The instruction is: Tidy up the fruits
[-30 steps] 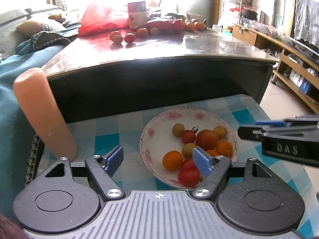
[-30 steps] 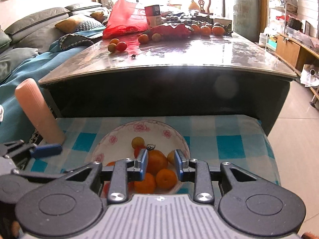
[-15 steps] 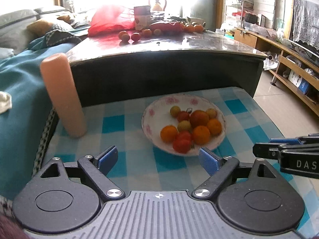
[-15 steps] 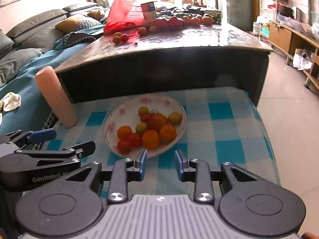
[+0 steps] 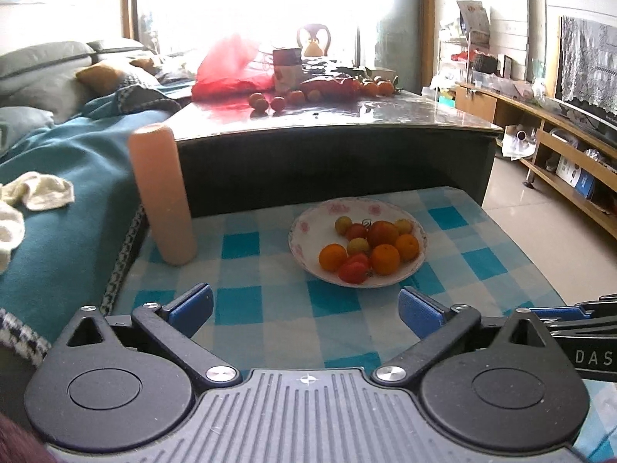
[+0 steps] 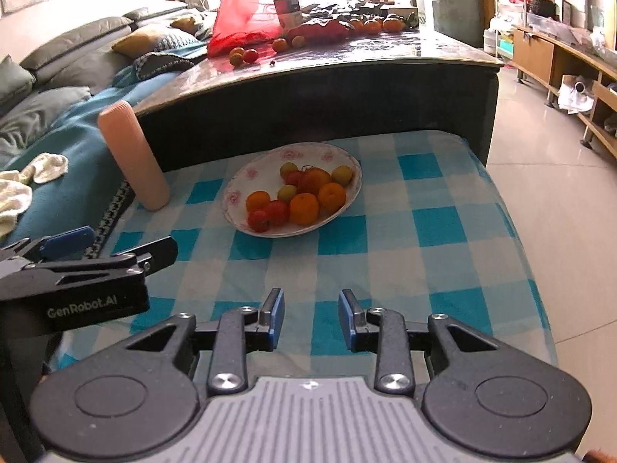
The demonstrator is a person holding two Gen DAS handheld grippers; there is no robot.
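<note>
A dark glossy table [image 5: 347, 131] rose behind the low surface [image 6: 424, 231], whose cloth was checked in blue and white. A sofa under a teal blanket [image 5: 58, 177] ran along the left side. A ribbed peach cylinder [image 5: 162, 193] stood upright near the surface's left edge, well apart from the round flowered plate [image 6: 239, 193]. The plate held the fruits [image 5: 370, 247], smooth oranges and small red and yellow ones, piled touching. Only the right wrist view showed the left gripper [image 6: 108, 247] from the side; its jaws had just been opening and stood wide, with nothing between them. The right gripper [image 6: 311, 318] kept its fingers narrow, gripping nothing, short of the plate.
</note>
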